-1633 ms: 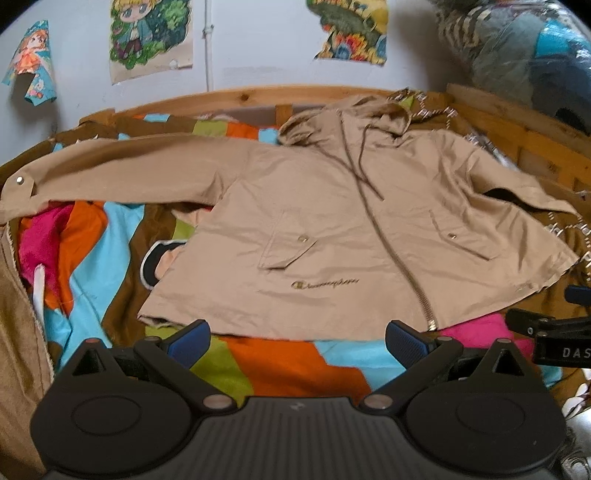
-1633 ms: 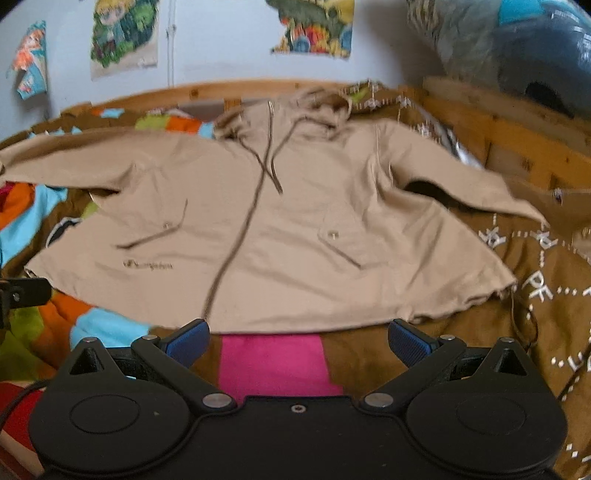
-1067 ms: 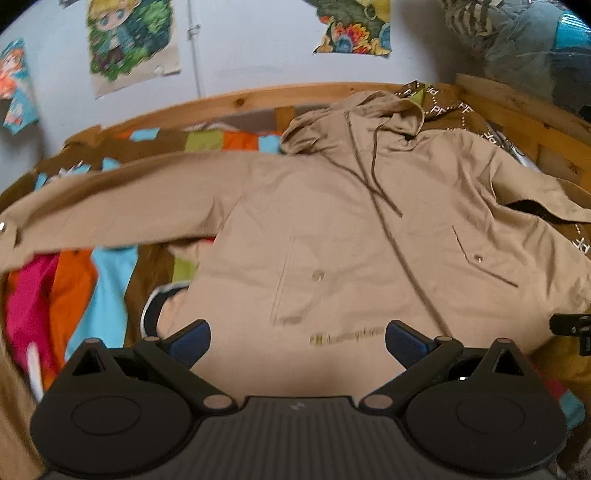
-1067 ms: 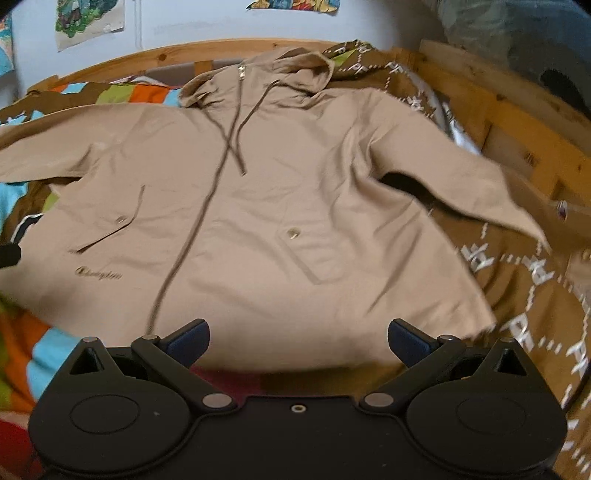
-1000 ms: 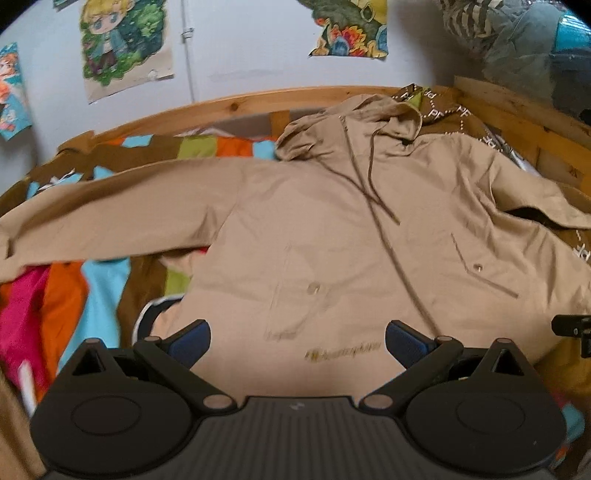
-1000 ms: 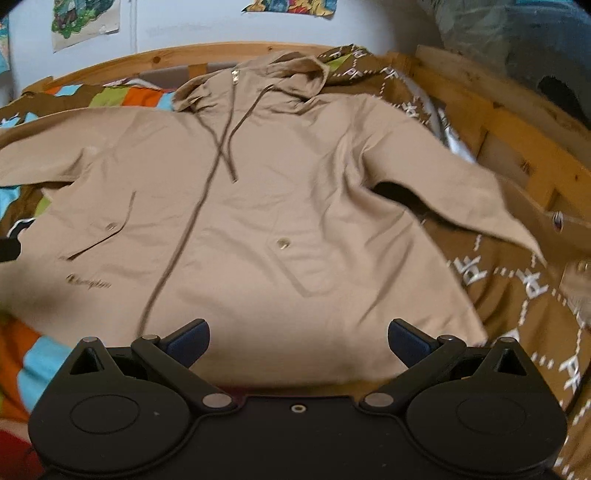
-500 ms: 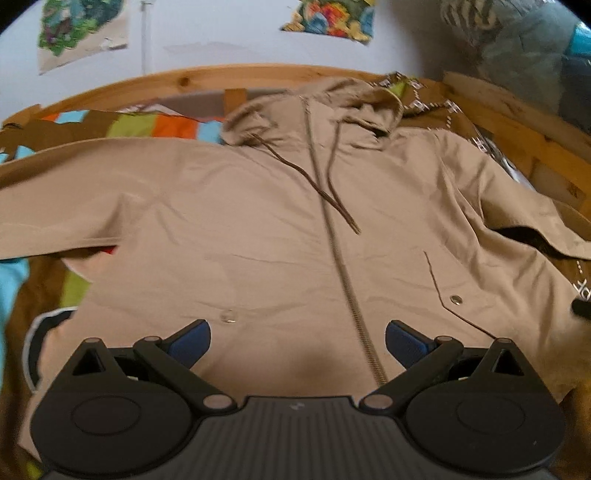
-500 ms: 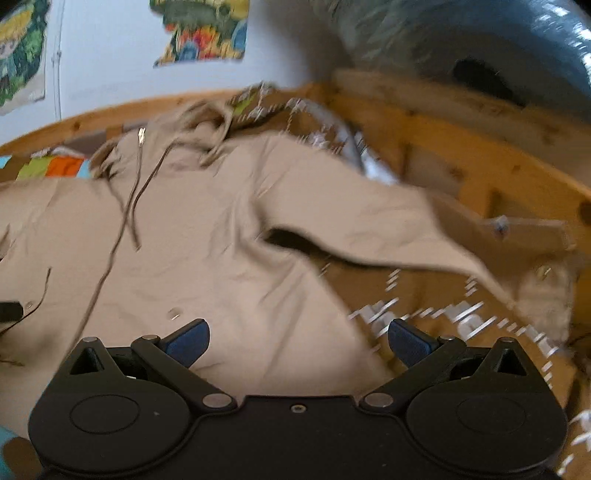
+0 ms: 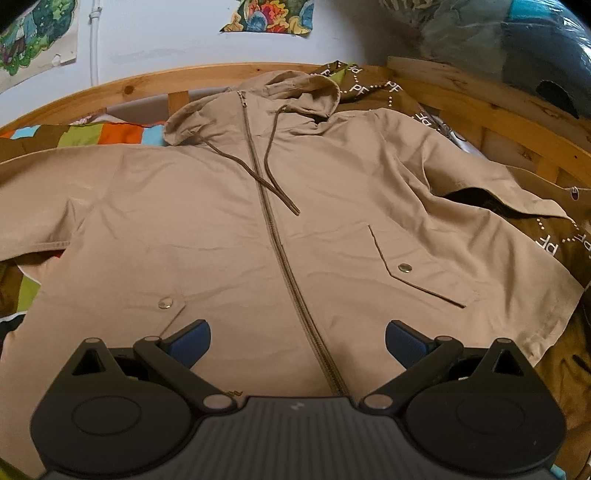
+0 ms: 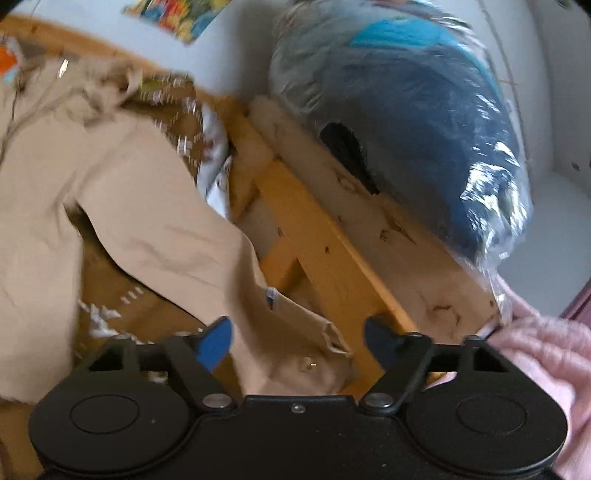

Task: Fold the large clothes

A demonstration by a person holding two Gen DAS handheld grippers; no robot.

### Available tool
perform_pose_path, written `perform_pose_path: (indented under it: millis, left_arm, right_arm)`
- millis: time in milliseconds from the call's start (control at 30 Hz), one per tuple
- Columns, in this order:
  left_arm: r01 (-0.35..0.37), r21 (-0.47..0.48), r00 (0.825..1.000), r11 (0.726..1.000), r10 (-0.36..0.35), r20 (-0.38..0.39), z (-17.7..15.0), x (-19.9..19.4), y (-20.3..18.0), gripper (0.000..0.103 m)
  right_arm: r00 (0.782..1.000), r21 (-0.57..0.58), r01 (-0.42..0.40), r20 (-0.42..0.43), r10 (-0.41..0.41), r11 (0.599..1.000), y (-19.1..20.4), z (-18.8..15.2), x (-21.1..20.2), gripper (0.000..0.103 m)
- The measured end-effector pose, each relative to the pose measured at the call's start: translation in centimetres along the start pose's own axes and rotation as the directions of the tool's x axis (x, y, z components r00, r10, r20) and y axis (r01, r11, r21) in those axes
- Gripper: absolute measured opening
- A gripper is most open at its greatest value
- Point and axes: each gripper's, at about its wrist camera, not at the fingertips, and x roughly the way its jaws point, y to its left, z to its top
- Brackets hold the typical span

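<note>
One tan jacket [image 9: 229, 229], two posters [image 9: 269, 16], two snap buttons [image 9: 405, 268].

Black claw [image 9: 297, 345], blue pads [image 9: 190, 341]; pink sleeve [image 10: 543, 354].

Your working surface is a bed with a pale wooden frame [image 9: 155, 79]. A patchwork bedspread [image 9: 110, 133] of brown, green, orange and blue covers it, and a zipped tan hooded jacket [image 9: 229, 236] lies spread flat on that, front up, sleeves out sideways.
</note>
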Motion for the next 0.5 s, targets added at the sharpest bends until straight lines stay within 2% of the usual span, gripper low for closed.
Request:
perform_pose_path:
  millis: [67, 200, 233, 267, 300, 367, 500]
  left_arm:
    - [-0.003, -0.018, 1.0, 1.0, 0.003, 0.004, 0.1, -0.2, 0.2, 0.102]
    - [-0.005, -0.046, 1.0, 0.999, 0.006, 0.006, 0.5, -0.7, 0.9, 0.102]
    - [-0.004, -0.046, 1.0, 0.999, 0.004, 0.012, 0.6, -0.9, 1.0, 0.102]
    - [-0.002, -0.046, 1.0, 0.999, 0.003, 0.015, 0.7, -0.9, 1.1, 0.103]
    - [-0.001, -0.044, 1.0, 0.999, 0.002, 0.016, 0.8, -1.0, 1.2, 0.102]
    - [0.008, -0.039, 1.0, 0.999, -0.007, 0.019, 1.2, -1.3, 1.4, 0.102]
    - [0.072, -0.036, 0.996, 0.997, -0.07, 0.057, 1.9, -2.4, 2.0, 0.102]
  right_arm:
    - [0.999, -0.088, 0.006, -0.039, -0.01, 0.996, 0.0, 0.5, 1.5, 0.059]
    - [0.994, -0.211, 0.001, -0.11, -0.025, 0.977, 0.1, 0.8, 3.8, 0.049]
    - [0.991, -0.233, -0.008, -0.128, -0.023, 0.973, 0.0, 0.8, 4.5, 0.038]
    - [0.99, -0.246, -0.01, -0.141, -0.025, 0.969, 0.0, 1.0, 5.0, 0.017]
    - [0.988, -0.257, -0.011, -0.151, -0.029, 0.966, 0.0, 1.2, 5.2, 0.006]
    - [0.988, -0.242, -0.036, -0.152, -0.001, 0.97, -0.7, 2.0, 4.7, 0.0]
    - [0.989, -0.122, -0.111, -0.111, 0.098, 0.986, -3.1, 6.0, 1.6, 0.0]
